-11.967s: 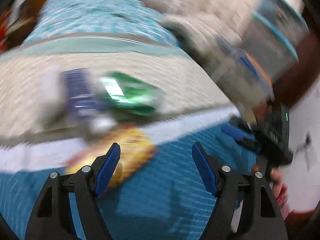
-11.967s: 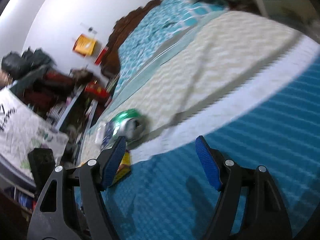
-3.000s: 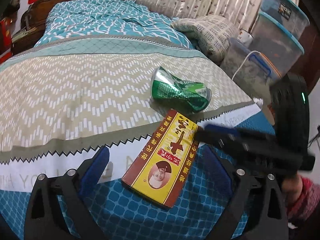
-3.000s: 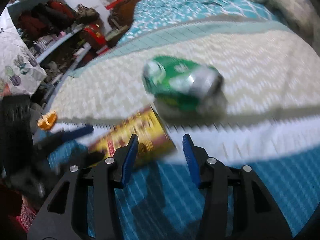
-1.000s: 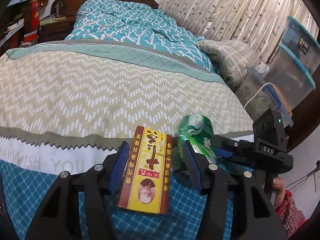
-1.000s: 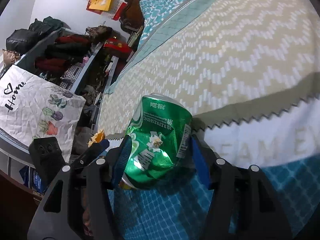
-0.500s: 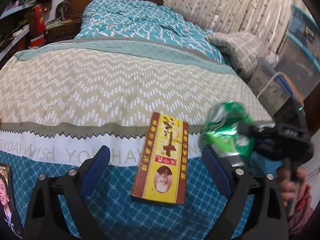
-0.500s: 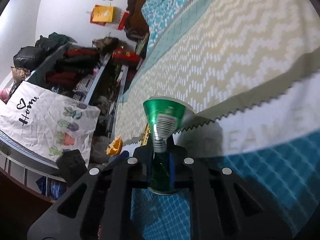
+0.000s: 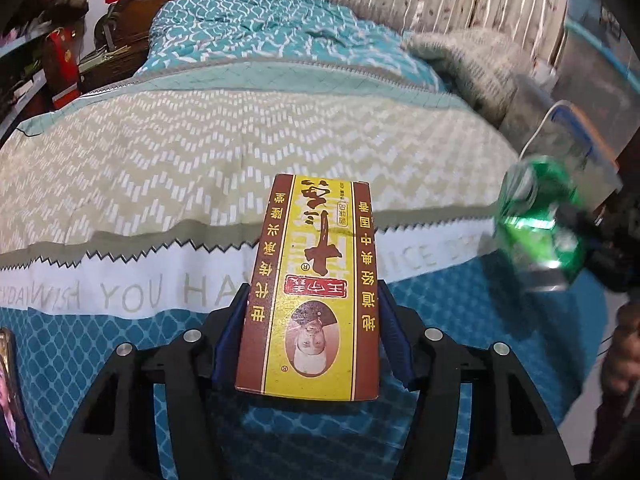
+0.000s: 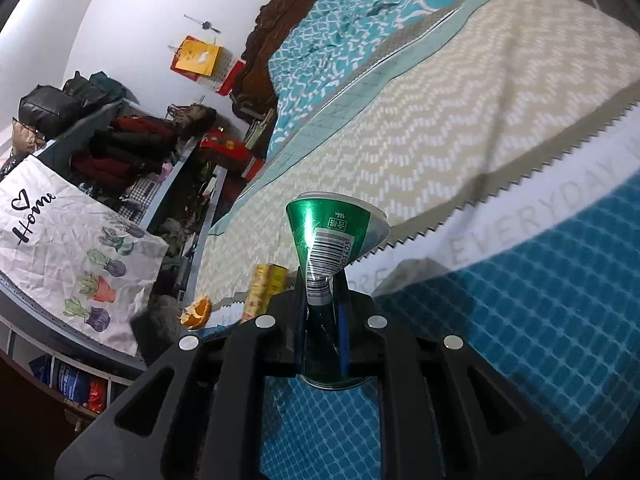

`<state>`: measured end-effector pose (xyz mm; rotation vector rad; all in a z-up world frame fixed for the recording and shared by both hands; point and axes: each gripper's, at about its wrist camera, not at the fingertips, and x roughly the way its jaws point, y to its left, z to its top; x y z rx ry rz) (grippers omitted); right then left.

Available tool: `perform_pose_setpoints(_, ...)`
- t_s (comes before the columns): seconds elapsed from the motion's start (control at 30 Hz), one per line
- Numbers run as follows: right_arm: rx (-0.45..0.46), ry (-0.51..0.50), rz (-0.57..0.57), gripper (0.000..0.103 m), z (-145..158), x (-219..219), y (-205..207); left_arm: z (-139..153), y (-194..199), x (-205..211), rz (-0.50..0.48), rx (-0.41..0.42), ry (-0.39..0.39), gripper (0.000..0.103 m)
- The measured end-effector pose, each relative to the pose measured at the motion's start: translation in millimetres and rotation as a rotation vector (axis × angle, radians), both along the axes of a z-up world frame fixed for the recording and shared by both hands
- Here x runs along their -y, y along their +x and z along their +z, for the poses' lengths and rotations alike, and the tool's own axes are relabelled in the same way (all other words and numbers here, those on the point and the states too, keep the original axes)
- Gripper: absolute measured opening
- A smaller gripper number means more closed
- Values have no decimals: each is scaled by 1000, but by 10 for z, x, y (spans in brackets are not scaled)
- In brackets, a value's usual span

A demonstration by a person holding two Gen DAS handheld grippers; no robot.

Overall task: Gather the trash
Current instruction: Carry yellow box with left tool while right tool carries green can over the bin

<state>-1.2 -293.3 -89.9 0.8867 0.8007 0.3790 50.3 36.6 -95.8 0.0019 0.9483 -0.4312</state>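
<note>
My left gripper (image 9: pixel 310 330) is shut on a yellow and brown carton (image 9: pixel 316 284) with Chinese print, gripping its near end above the bed's blue foot end. My right gripper (image 10: pixel 322 320) is shut on a crushed green can (image 10: pixel 330 248), pinched flat at its middle and held off the bedspread. The can (image 9: pixel 538 228) also shows blurred at the right of the left wrist view, held by the right gripper. The carton (image 10: pixel 264 286) shows small to the left of the can in the right wrist view.
A bed with a teal, beige and white patterned spread (image 9: pixel 180 160) fills both views. A piece of orange peel (image 10: pixel 196 310) lies near the bed's left edge. Clear storage bins (image 9: pixel 560 120) stand at the right; cluttered shelves (image 10: pixel 120 148) at the left.
My left gripper has closed on the carton, which it straddled open half a second ago. The right gripper still holds the crushed can and has moved it further right.
</note>
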Motion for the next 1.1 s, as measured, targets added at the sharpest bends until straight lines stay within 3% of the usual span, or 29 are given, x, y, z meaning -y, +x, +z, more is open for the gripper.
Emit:
perform_pose_setpoints(0.23,10,-130,-3,15,120,110,-210,97,-107,162,-71,-16,-83,57)
perform_pose_setpoints(0.47,-11,-347,63,15,252,-78,-259,-7,-185,398,-133,-47,-86,57)
perform_pose_setpoints(0.87,-37,-303,51,17,46,-30,-149,-86,-126,468,-143,-71,-87,57)
perform_pose_setpoints(1.1,13,-264,-57,17,165,363,-303,142,-116,799,-219,-37,-75,57)
